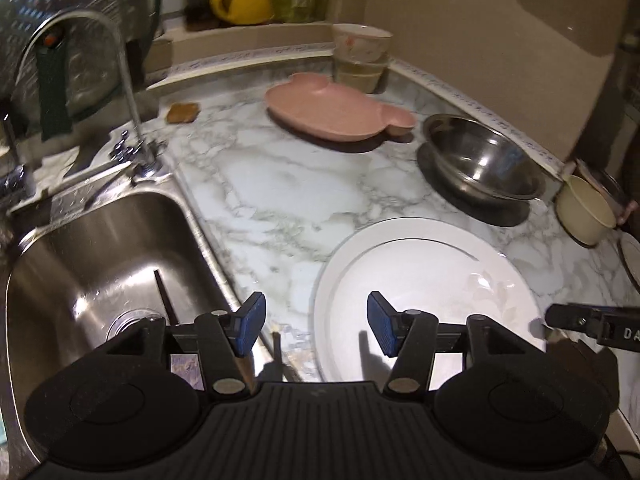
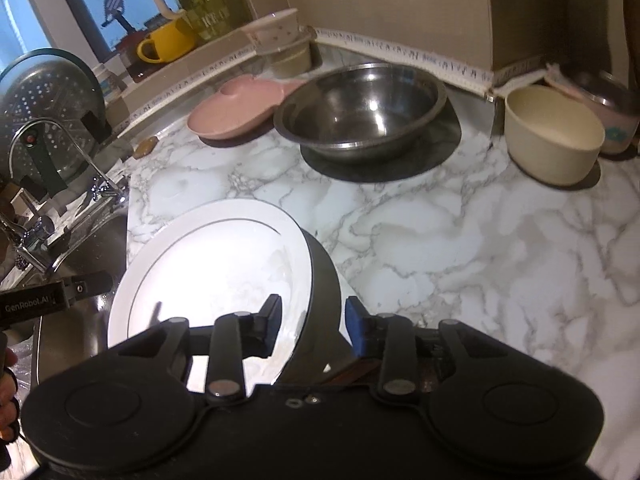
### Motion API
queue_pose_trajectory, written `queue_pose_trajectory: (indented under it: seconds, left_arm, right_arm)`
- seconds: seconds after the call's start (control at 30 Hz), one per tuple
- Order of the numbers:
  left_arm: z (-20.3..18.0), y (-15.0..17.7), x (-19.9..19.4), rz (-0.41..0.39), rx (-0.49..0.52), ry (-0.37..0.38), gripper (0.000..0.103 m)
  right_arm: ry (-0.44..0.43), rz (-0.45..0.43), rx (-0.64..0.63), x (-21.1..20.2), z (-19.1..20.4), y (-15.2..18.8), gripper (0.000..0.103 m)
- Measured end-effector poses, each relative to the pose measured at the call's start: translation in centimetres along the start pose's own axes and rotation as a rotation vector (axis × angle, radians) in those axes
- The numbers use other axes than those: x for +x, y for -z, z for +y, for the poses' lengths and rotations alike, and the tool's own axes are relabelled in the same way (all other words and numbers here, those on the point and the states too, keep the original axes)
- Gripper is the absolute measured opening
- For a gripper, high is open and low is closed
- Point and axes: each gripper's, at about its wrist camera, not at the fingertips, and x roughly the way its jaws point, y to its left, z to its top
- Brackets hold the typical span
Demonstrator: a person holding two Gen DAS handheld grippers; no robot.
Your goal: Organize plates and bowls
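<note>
With the right gripper (image 2: 312,322) pinching the plate (image 2: 208,264) rim and the left gripper (image 1: 316,322) spread empty, carry it level toward the pink plate (image 2: 236,110) at eleven o'clock, clear of the steel bowl (image 2: 360,108).

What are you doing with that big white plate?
Someone is tidying dishes on the marble counter. The right gripper has the white plate by its rim, one finger on each side. The left gripper hangs open above the plate's other edge. The steel bowl, pink plate and cream bowl sit behind.
</note>
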Motion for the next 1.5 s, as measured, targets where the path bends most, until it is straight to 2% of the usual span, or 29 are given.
queue_pose_trajectory:
  seconds: [0.13,0.27,0.33,0.5,0.6,0.77,0.93,1.1,1.23,1.5]
  left_arm:
    - [-2.0,-0.5,-0.7,-0.011,0.048,0.045,0.057]
    - [-4.2,-0.9,-1.1,-0.016,0.115,0.090,0.059]
    - [-5.4,-1.1,-1.4,-0.022,0.143,0.121,0.065]
    - [-8.6,-1.9,-1.8,-0.048,0.209,0.194,0.068]
    - [-10.5,-2.4,-2.0,-0.066,0.248,0.236,0.075]
    - [-14.1,-3.3,-2.1,-0.081,0.309,0.297,0.078]
    - [-17.4,-4.2,-1.2,-0.077,0.352,0.343,0.085]
    - [-20.7,-5.0,0.5,-0.041,0.376,0.382,0.086]
    - [-23.9,-5.4,2.0,-0.021,0.412,0.381,0.086]
    - [-29.5,-6.0,3.8,-0.013,0.447,0.434,0.086]
  right_arm:
    - [0.011,-0.023,-0.020,-1.4,0.3,0.0,0.050]
    - [0.027,-0.055,-0.021,-3.1,0.2,-0.2,0.056]
    - [0.026,-0.069,-0.005,-4.2,-0.1,-0.4,0.062]
    - [0.053,-0.126,0.032,-7.0,-1.3,-0.8,0.071]
    - [0.086,-0.153,0.054,-8.2,-2.3,-0.8,0.075]
    - [0.149,-0.194,0.076,-9.9,-4.0,-0.7,0.083]
    - [0.235,-0.239,0.102,-11.3,-6.3,-0.8,0.103]
    - [0.299,-0.250,0.168,-12.3,-9.6,-0.9,0.103]
    - [0.348,-0.251,0.240,-12.6,-12.8,-1.2,0.103]
    - [0.467,-0.248,0.339,-12.4,-18.2,-1.8,0.103]
